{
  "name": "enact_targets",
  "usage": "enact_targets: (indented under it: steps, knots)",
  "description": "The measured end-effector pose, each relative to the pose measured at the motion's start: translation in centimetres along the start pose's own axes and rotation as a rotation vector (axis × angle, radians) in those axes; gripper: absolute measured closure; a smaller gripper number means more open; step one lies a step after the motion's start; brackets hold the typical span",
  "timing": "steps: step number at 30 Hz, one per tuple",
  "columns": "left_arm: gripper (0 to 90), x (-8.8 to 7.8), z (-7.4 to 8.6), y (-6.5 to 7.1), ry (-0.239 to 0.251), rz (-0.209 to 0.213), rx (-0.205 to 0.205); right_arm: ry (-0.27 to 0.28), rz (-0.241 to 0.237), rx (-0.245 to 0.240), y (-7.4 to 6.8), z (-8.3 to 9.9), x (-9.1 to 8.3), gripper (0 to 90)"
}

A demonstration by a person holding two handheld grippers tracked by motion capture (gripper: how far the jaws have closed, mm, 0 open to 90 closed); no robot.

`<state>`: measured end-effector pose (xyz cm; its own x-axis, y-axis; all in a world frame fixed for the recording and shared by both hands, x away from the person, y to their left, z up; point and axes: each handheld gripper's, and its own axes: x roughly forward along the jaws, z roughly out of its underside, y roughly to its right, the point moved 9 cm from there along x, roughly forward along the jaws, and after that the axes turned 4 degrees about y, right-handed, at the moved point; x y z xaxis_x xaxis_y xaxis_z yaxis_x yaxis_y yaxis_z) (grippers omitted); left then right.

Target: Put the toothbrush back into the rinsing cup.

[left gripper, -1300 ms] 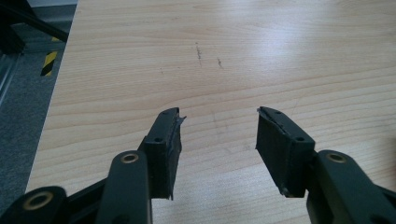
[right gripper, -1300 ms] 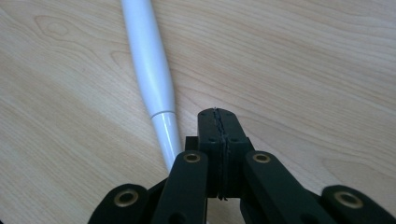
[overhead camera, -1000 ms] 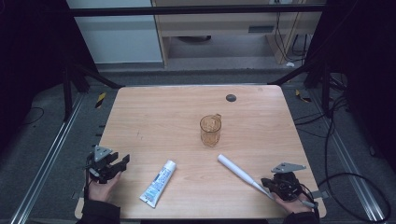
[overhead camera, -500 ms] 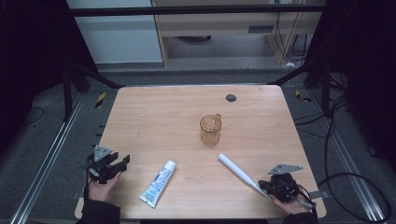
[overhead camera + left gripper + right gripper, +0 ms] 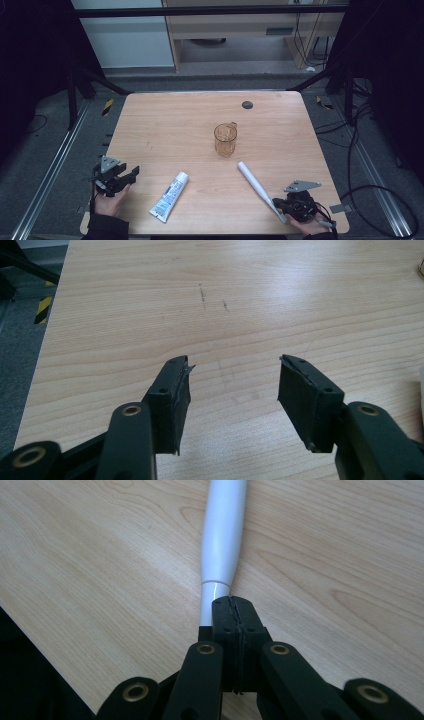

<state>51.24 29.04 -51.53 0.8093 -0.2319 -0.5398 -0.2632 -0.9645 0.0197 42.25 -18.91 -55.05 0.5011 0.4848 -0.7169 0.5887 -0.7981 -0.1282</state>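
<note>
A white stick-shaped handle (image 5: 255, 185) lies slantwise on the wooden table (image 5: 165, 125) at the front right. Its thin end reaches my right gripper (image 5: 280, 205). In the right gripper view the jaws (image 5: 232, 600) are pressed flat together with nothing between them, and the white handle (image 5: 225, 530) runs away from just beside and under the left jaw. My left gripper (image 5: 129, 170) rests at the front left corner, open. In the left gripper view its jaws (image 5: 234, 362) stand wide apart over bare wood. A white and blue toothpaste tube (image 5: 170, 196) lies between the two hands.
A clear amber cup with a handle (image 5: 225, 140) stands upright at the table's middle. A small dark disc (image 5: 247, 104) sits near the far edge. Dark floor, rails and cables surround the table.
My right gripper has slid a little toward the near edge of the table, staying shut. The left gripper and the objects on the table have kept their places.
</note>
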Motion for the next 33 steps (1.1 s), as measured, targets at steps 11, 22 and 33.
enact_targets:
  steps: [11,22,33]
  knots:
    - [45.2,0.0,0.0,0.0,-0.002,0.001,-0.003,0.000,-0.040,-0.009,-1.1,0.0,0.4,89.9]
    - [44.8,0.0,0.0,0.1,-0.006,0.001,-0.001,0.007,-0.083,-0.024,-2.3,-0.4,1.1,89.7]
    - [43.9,0.1,0.0,0.1,-0.008,0.002,-0.004,0.010,-0.122,-0.040,-3.5,-0.9,1.8,89.7]
